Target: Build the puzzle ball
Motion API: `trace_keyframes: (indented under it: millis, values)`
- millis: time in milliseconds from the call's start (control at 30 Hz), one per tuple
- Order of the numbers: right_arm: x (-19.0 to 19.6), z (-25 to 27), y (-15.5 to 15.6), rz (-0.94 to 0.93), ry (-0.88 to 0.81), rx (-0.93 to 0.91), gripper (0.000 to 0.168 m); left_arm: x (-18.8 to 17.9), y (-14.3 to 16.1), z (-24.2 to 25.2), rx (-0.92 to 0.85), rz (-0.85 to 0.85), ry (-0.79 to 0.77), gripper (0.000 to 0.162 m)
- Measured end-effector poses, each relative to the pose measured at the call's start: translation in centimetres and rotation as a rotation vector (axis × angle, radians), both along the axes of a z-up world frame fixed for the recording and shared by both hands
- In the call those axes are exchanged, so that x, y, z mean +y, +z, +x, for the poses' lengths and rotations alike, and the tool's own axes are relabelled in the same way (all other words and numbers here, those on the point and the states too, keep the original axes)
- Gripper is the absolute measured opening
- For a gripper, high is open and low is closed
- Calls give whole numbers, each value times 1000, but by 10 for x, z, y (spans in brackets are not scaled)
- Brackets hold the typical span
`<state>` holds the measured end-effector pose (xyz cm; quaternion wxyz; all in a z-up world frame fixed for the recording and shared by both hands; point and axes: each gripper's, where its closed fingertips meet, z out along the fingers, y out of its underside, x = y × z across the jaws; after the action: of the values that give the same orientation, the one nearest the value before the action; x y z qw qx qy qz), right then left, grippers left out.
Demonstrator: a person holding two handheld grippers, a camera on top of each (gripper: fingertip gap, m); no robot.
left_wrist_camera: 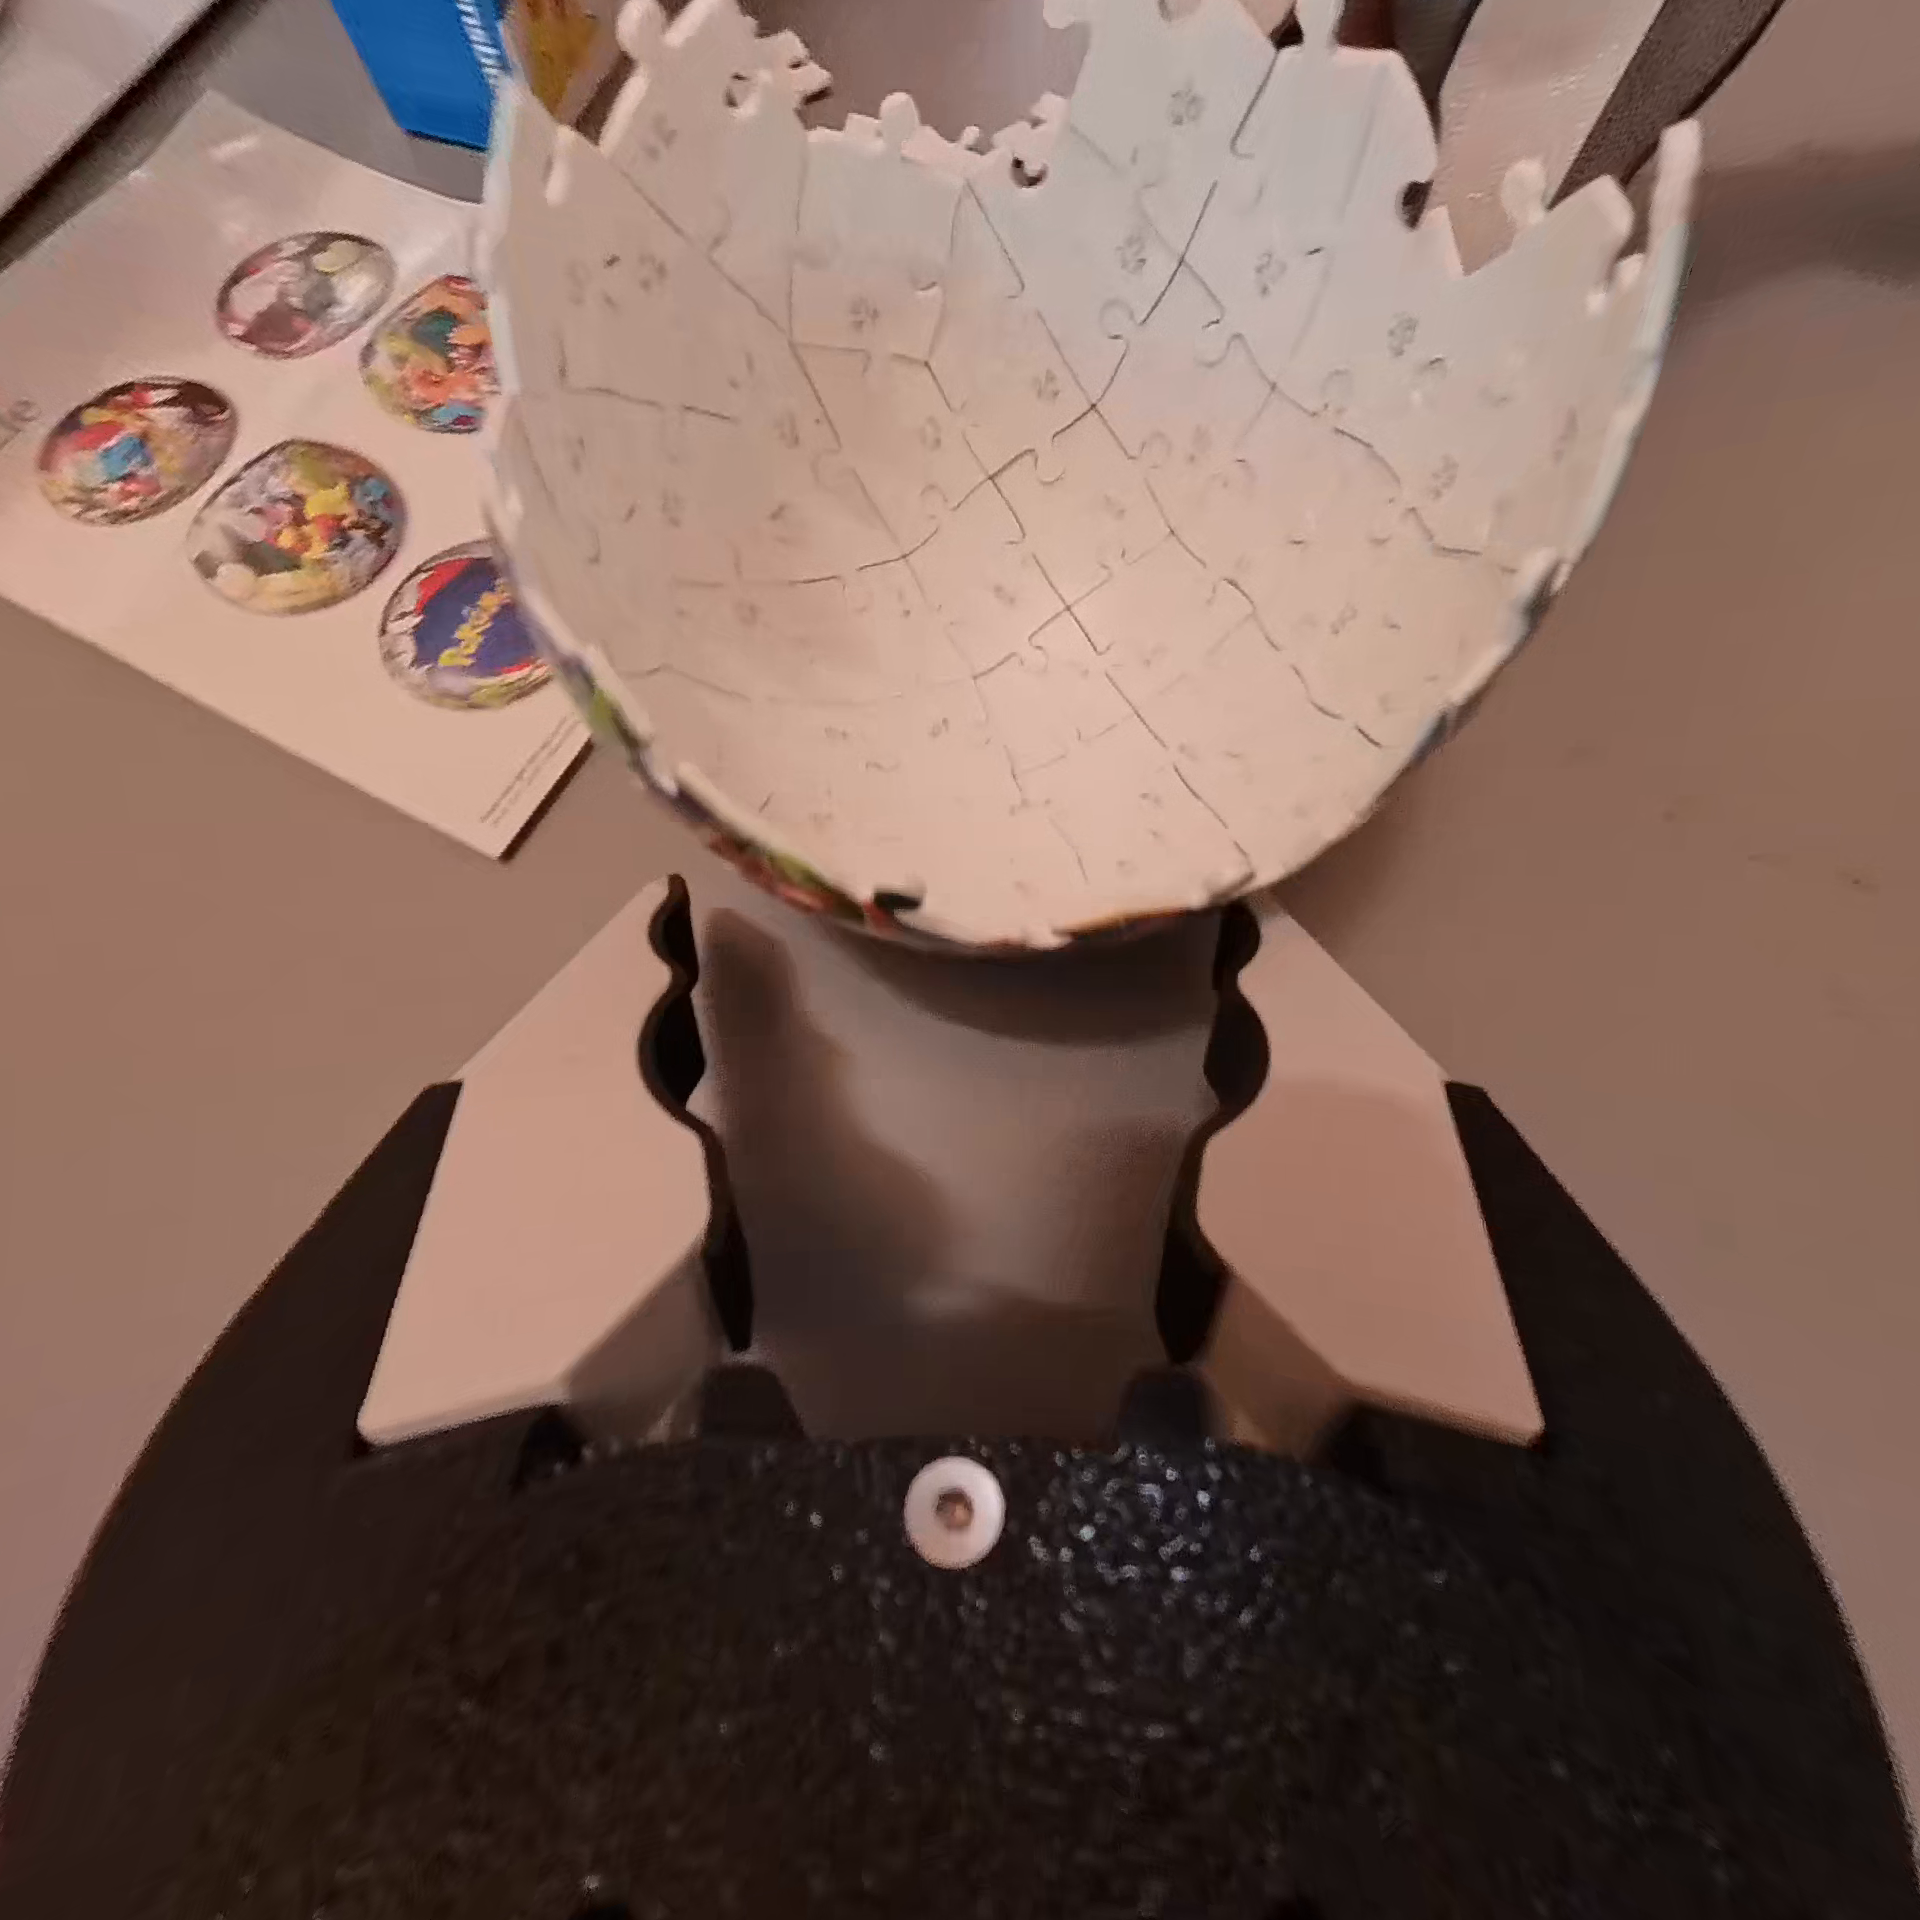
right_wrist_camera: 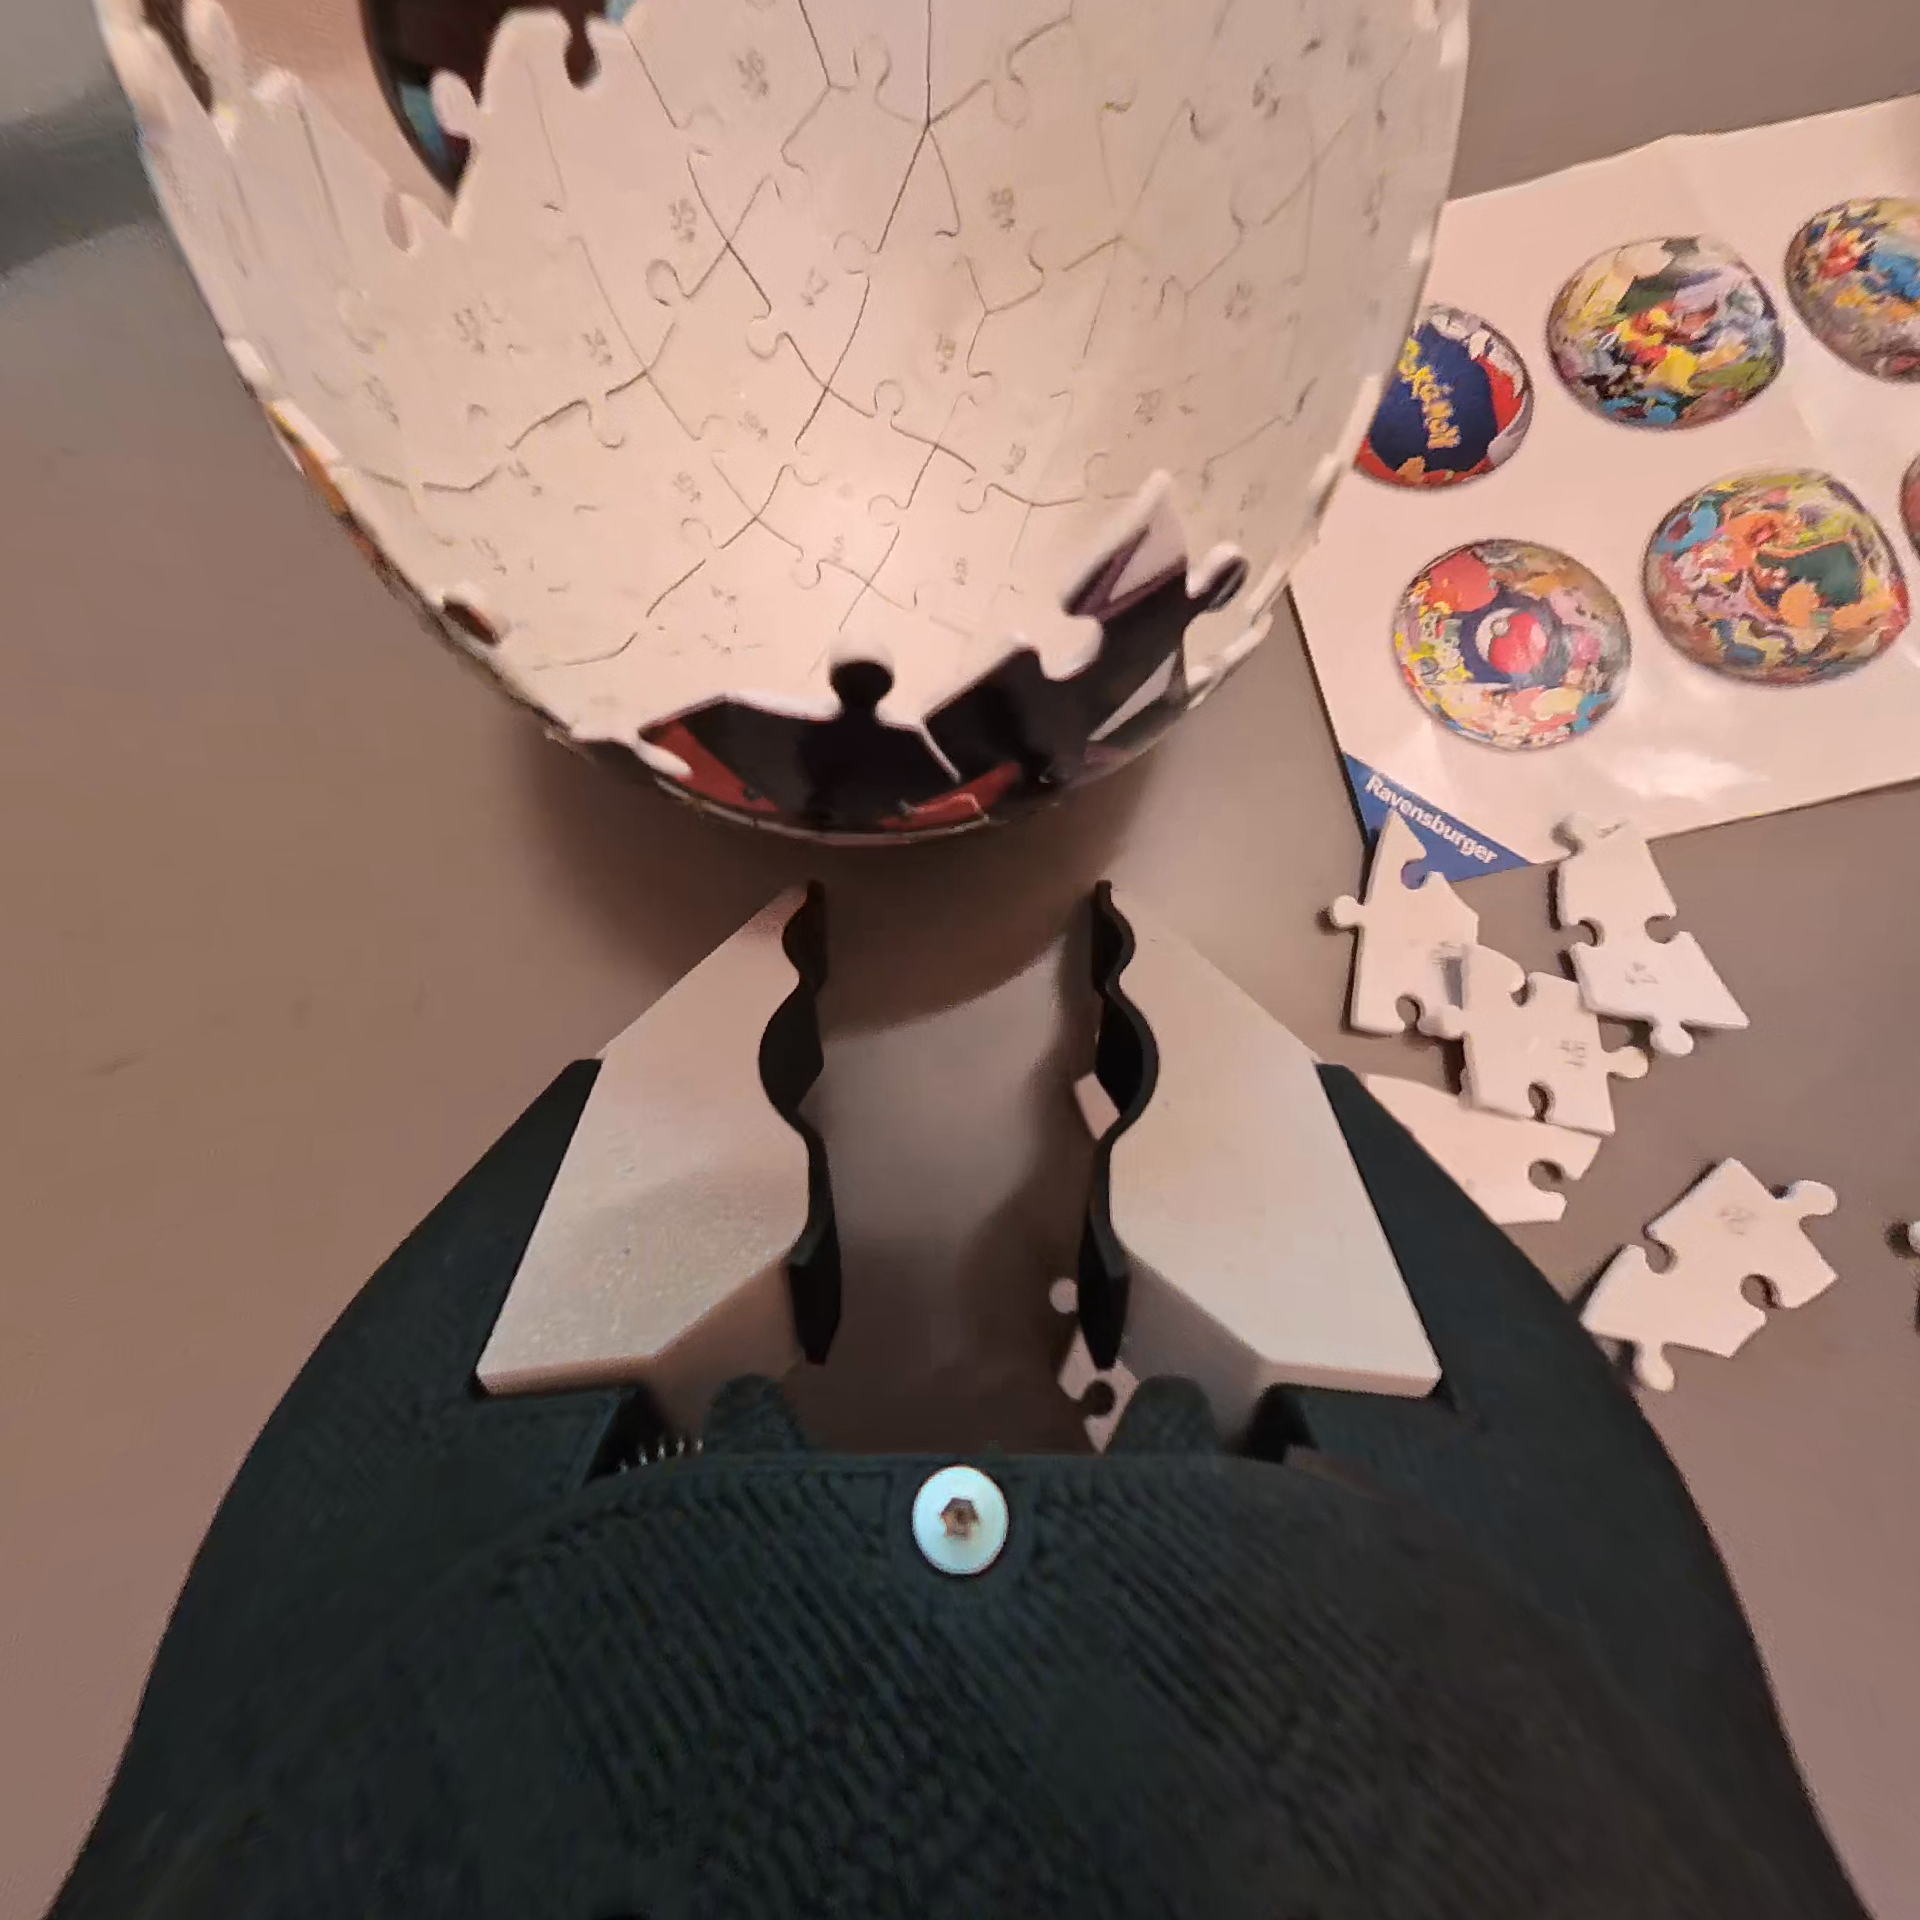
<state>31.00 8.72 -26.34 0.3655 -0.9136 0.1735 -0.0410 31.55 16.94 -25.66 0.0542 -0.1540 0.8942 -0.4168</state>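
- The partly built puzzle ball (left_wrist_camera: pixel 1039 499) sits on the grey-brown table (left_wrist_camera: pixel 1662 831), an open shell with a jagged, unfinished rim.
- In the left wrist view the shell's white, numbered inner face is turned toward the camera; a strip of printed colour shows along its lower outer edge.
- The left gripper (left_wrist_camera: pixel 951 925) is released: its jaws stand wide apart with bare table between them, and the tips lie just beside the shell's lower edge. Contact cannot be confirmed.
- In the right wrist view the puzzle ball (right_wrist_camera: pixel 831 343) fills the upper frame; gaps along its near rim expose dark printed surface behind.
- The right gripper (right_wrist_camera: pixel 956 904) is released as well, with a narrower gap than the left; nothing is held between its fingers. Its tips are near the shell's base, apart from it.
- Loose puzzle pieces (right_wrist_camera: pixel 1538 1008) lie white side up on the table to the right of the right gripper, some overlapping.
- An instruction sheet (right_wrist_camera: pixel 1662 540) printed with coloured ball pictures lies flat beyond those pieces; two pieces overlap its near edge.
- In the left wrist view a blue box (left_wrist_camera: pixel 426 62) stands at the top left, behind the sheet.
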Motion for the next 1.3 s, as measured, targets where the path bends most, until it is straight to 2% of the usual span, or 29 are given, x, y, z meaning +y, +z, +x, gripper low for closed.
trace_keyframes:
  millis: [133,267,333,433,533,600,867,1067,1300]
  values:
    - [8,5,1,31,-1,5,47,-13,-4,-5,13,5,-55,96]
    - [7,10,0,21,23,-6,38,-10,-12,-16,-2,71,-54,95]
    - [6,11,0,16,45,-14,35,-8,-12,-24,-5,73,-48,88]
    - [8,13,0,12,72,-9,34,-6,-11,-37,-16,79,-53,86]
    - [10,15,0,7,100,-4,33,-7,-11,-49,-20,84,-67,91]
    - [11,16,0,6,109,-2,32,-6,-11,-51,-20,77,-49,88]
    - [7,14,-1,-27,106,-13,46,2,-6,-48,-38,46,14,90]
    - [-24,8,16,-45,58,-59,52,8,4,-49,-54,-9,77,91]
    - [-118,8,53,-102,-139,-243,51,11,16,-61,-86,-83,142,89]
